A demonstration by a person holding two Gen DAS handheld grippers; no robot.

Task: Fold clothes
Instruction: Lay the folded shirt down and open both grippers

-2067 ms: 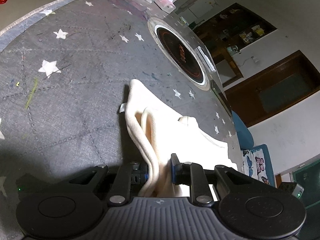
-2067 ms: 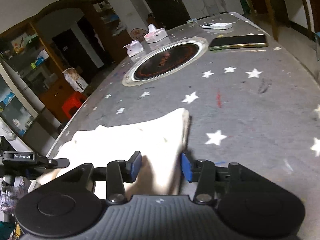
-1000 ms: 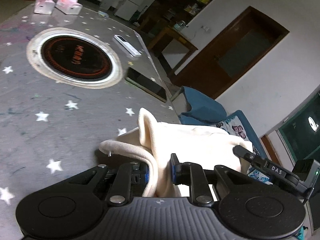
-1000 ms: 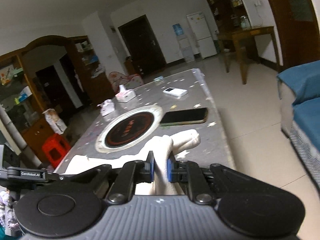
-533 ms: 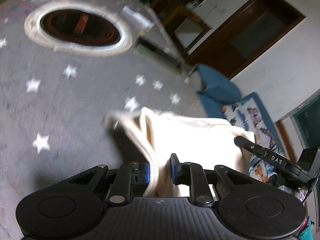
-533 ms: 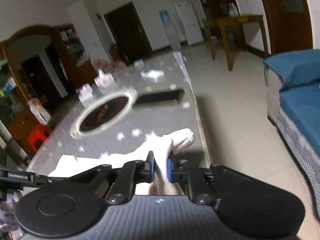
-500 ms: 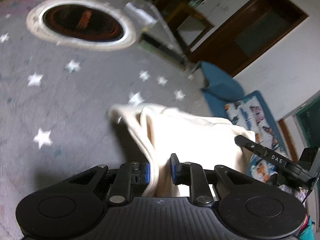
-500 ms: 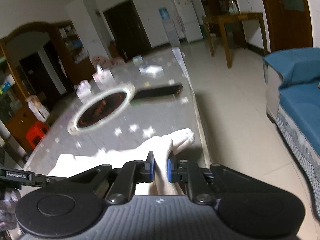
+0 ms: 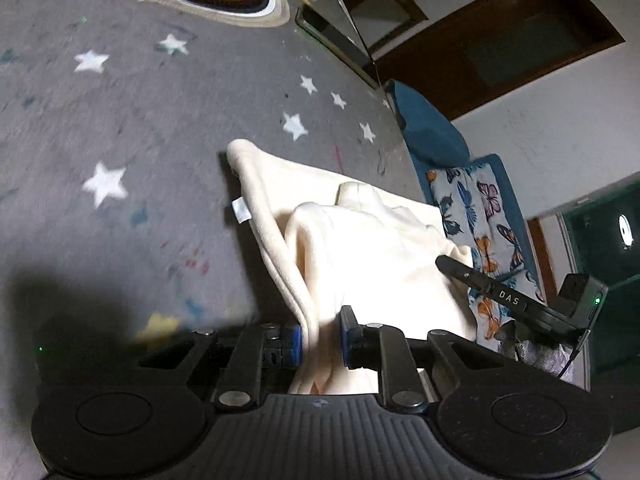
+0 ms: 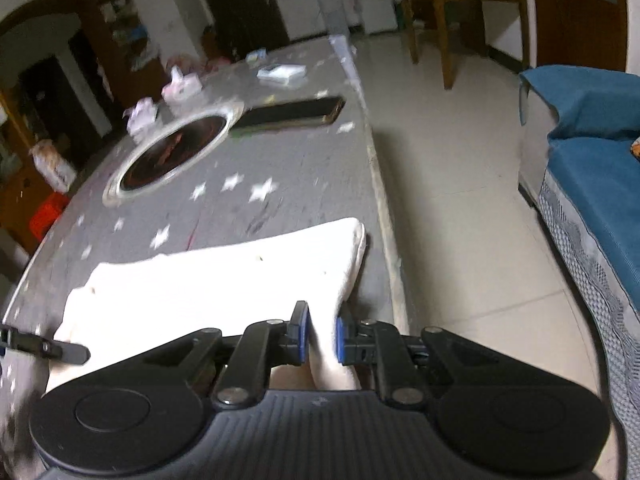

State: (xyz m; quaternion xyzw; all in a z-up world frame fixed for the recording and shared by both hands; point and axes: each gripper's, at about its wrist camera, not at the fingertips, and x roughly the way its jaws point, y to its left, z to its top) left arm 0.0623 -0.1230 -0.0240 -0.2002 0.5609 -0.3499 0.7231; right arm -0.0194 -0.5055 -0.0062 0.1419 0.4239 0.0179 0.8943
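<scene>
A cream garment (image 9: 360, 240) lies partly on the grey star-patterned table (image 9: 120, 120), near its right edge. My left gripper (image 9: 320, 336) is shut on one end of the garment, with cloth bunched between its blue pads. My right gripper (image 10: 319, 338) is shut on the other end of the garment (image 10: 224, 280), which stretches leftward across the table (image 10: 280, 168). The right gripper's body shows at the right of the left wrist view (image 9: 520, 300).
A round inset burner (image 10: 172, 152) sits mid-table, with a black phone (image 10: 288, 114), a white box (image 10: 280, 74) and tissue packs (image 10: 180, 84) beyond it. The table edge (image 10: 380, 200) drops to tiled floor. A blue sofa (image 10: 592, 140) stands at the right.
Both grippers have come down toward the table with the garment still held. The cloth now lies spread lower and flatter across the table's near edge.
</scene>
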